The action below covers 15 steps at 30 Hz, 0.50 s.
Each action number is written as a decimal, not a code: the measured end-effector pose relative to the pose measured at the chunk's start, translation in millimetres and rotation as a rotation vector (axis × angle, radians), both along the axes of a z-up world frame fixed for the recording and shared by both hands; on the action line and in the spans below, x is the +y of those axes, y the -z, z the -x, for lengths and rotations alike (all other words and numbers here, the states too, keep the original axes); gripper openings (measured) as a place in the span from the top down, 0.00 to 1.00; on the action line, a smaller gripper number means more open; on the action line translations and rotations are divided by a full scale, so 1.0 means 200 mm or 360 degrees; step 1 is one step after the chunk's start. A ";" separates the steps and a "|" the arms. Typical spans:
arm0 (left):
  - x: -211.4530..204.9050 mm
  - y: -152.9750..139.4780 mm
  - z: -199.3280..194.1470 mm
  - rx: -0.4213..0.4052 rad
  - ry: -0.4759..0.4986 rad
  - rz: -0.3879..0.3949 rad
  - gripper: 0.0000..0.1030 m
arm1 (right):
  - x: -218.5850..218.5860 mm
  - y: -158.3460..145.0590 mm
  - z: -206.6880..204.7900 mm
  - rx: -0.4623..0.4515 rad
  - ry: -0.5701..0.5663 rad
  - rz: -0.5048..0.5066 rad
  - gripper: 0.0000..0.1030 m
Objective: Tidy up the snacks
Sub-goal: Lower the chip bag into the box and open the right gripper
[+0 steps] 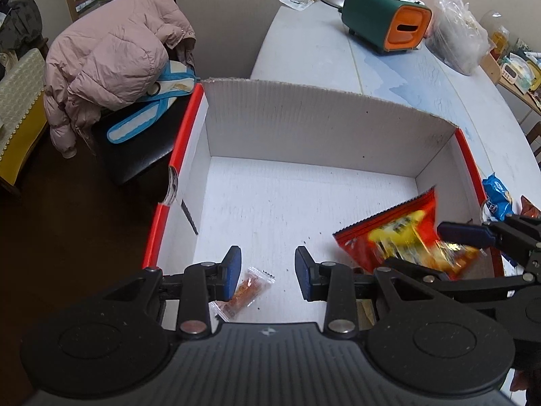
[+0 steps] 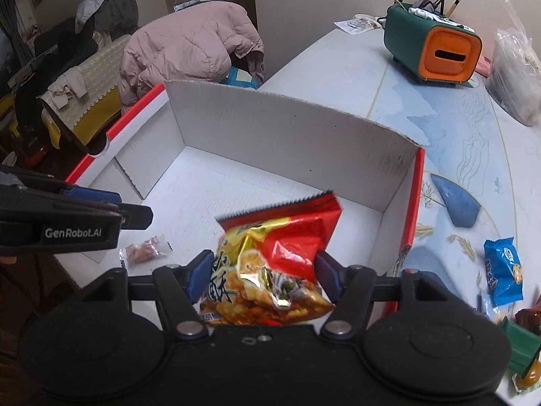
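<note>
A white cardboard box [image 1: 304, 125] with red edges stands on the table; it also shows in the right wrist view [image 2: 270, 128]. My left gripper [image 1: 268, 272] is open over the box floor, above a small clear-wrapped snack [image 1: 248, 291], also seen in the right wrist view [image 2: 143, 252]. My right gripper [image 2: 262, 275] is shut on a red and yellow snack bag [image 2: 270, 260] and holds it over the box's right side. In the left wrist view the bag [image 1: 402, 237] looks blurred, with the right gripper [image 1: 473, 237] beside it.
A blue snack packet [image 2: 503, 270] and other small items [image 2: 527, 338] lie on the table right of the box. A green and orange tissue holder [image 2: 429, 50] and a clear plastic bag [image 2: 517, 67] stand at the far side. A chair with a pink coat [image 1: 111, 61] is left.
</note>
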<state>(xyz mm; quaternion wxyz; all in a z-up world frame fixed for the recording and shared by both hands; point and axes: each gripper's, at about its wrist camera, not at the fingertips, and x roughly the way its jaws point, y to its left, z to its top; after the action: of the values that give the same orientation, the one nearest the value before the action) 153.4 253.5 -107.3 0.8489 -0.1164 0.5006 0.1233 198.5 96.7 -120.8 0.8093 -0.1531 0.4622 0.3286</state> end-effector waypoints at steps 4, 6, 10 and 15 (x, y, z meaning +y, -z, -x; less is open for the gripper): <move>-0.01 -0.01 0.03 -0.0016 0.0016 -0.0004 0.67 | -0.01 -0.01 0.00 -0.0028 0.0012 -0.0014 0.28; -0.02 -0.02 0.04 -0.0028 0.0025 0.0000 0.67 | -0.02 -0.02 0.01 -0.0030 0.0021 -0.0025 0.27; -0.04 -0.04 0.07 -0.0058 0.0039 0.0014 0.67 | -0.05 -0.05 0.03 -0.0027 0.0041 -0.0062 0.26; -0.10 -0.11 0.11 -0.0120 0.0075 0.0016 0.63 | -0.12 -0.13 0.08 -0.0049 0.0061 -0.0132 0.23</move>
<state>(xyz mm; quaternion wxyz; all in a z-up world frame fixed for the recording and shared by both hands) 131.1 234.2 -85.4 0.8692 -0.1133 0.4715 0.0964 183.3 73.2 -95.7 0.8282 -0.1155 0.4384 0.3295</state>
